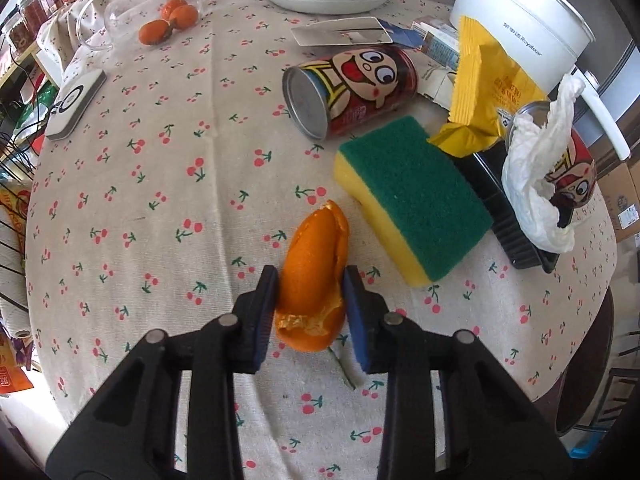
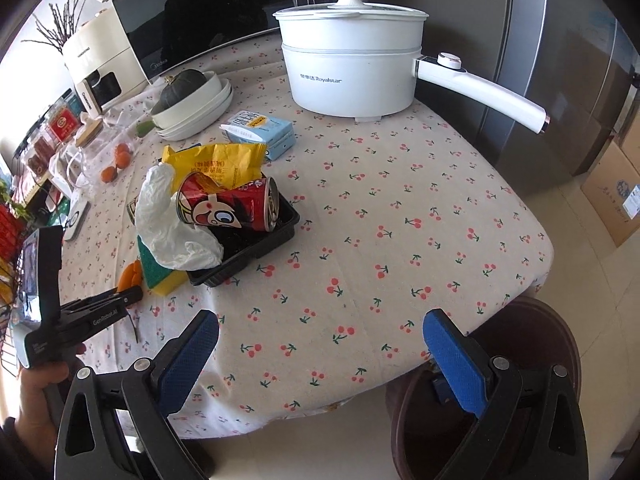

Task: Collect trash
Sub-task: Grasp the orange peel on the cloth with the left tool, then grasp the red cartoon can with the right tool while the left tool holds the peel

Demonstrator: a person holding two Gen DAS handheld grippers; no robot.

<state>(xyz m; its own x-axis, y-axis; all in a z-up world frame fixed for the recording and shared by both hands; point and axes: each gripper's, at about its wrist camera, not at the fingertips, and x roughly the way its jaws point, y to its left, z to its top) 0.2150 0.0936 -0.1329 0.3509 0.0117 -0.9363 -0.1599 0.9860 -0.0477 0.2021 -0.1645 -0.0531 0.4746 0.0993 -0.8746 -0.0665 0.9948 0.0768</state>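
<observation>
An orange peel (image 1: 312,280) lies on the cherry-print tablecloth. My left gripper (image 1: 311,280) is closed around it, both pads touching its sides. A black tray (image 2: 256,240) holds a red cartoon can (image 2: 228,208), a crumpled white tissue (image 2: 172,224) and a yellow wrapper (image 2: 224,164). A second red can (image 1: 348,88) lies on its side on the cloth. My right gripper (image 2: 320,332) is open and empty above the table's near edge. The peel (image 2: 132,274) and left gripper (image 2: 120,296) show small in the right wrist view.
A green-and-yellow sponge (image 1: 408,196) lies beside the peel. A white electric pot (image 2: 352,64) stands at the back. Stacked white dishes (image 2: 200,108), a blue carton (image 2: 260,132), small oranges (image 1: 168,20) and a brown stool (image 2: 520,380) below the table edge.
</observation>
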